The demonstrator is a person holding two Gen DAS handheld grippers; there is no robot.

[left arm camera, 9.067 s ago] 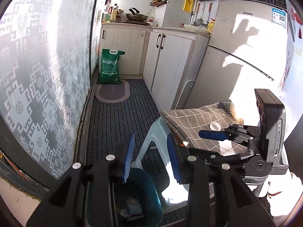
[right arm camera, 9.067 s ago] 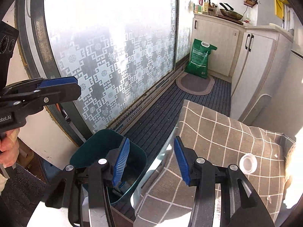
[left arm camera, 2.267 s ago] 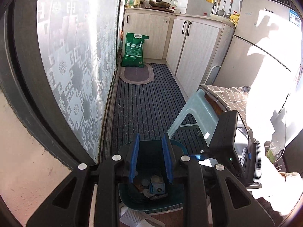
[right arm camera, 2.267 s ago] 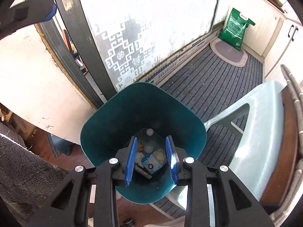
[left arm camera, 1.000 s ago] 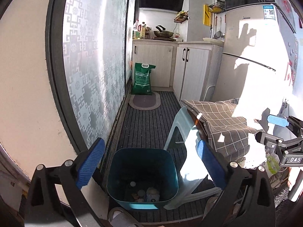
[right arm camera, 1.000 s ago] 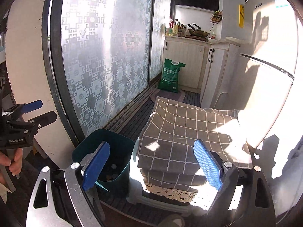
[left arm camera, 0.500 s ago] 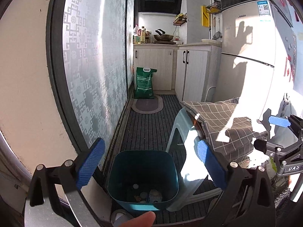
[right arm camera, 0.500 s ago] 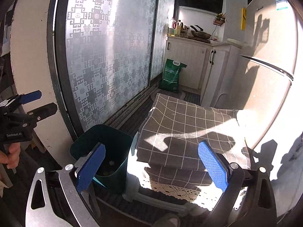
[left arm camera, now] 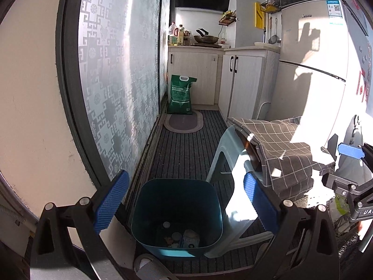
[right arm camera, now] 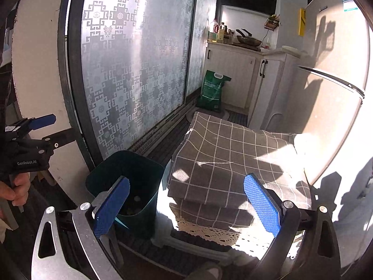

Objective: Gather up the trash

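Left gripper: jaws spread wide, nothing held
Right gripper: jaws wide apart, empty
Trash: seen at the bottom of the teal bin, framed between the left jaws
Checked cloth: ahead of the right jaws; to be scanned for leftover trash before anything is gripped

"GenRobot.AI" on left tool

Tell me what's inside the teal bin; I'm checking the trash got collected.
At the bottom of the bin lie small scraps: a round white cap, a crumpled wrapper and a few bits. The near wall hides whatever lies closest to the camera.
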